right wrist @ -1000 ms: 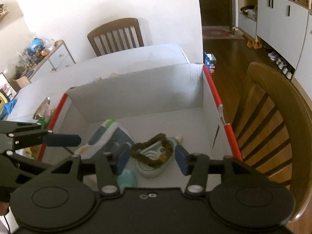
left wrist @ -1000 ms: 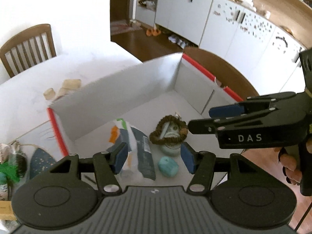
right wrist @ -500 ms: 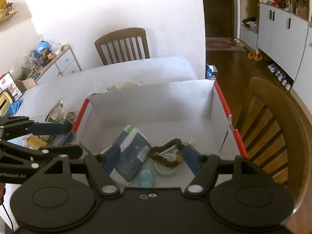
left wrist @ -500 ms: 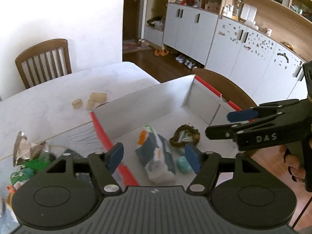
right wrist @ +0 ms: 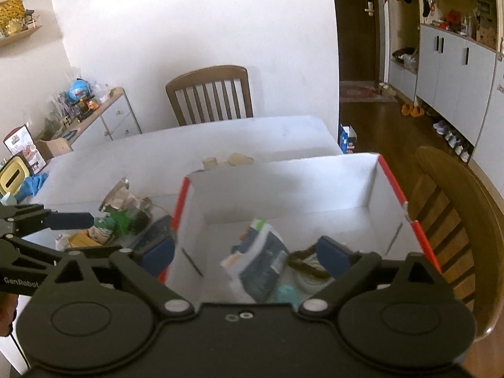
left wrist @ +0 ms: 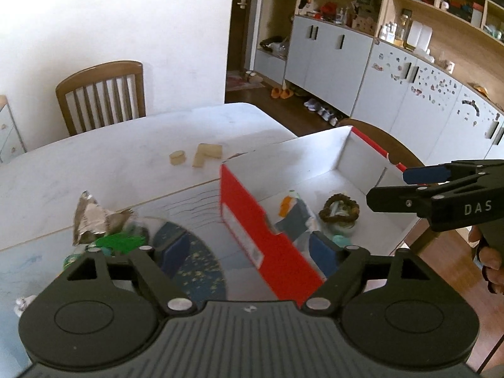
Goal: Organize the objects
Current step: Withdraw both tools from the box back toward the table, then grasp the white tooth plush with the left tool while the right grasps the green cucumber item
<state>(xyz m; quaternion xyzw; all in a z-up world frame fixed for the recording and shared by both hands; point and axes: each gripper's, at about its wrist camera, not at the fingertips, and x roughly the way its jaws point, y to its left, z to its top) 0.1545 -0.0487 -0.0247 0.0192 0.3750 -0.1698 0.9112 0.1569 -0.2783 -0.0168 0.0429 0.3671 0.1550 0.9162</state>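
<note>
A red-and-white cardboard box (left wrist: 252, 220) (right wrist: 283, 176) sits on the white table. Inside lie a blue-and-white packet (left wrist: 296, 217) (right wrist: 264, 258), a brown braided ring over a round tin (left wrist: 338, 211) (right wrist: 307, 269) and a small teal object (right wrist: 285, 293). My left gripper (left wrist: 249, 253) is open and empty, held above the box's red near wall. My right gripper (right wrist: 245, 252) is open and empty above the box's near left part; it also shows in the left wrist view (left wrist: 419, 182).
Left of the box lie crumpled foil (left wrist: 91, 217) (right wrist: 121, 193), a green item (left wrist: 118, 239) and a dark patterned plate (left wrist: 195, 264). Two beige blocks (left wrist: 198, 154) lie beyond. Wooden chairs stand at the far side (left wrist: 100, 94) and at the right (right wrist: 453, 220).
Both grippers have pulled back and risen away from the box. The left view has swung left, so the clutter beside the box now shows. Both stay open and empty.
</note>
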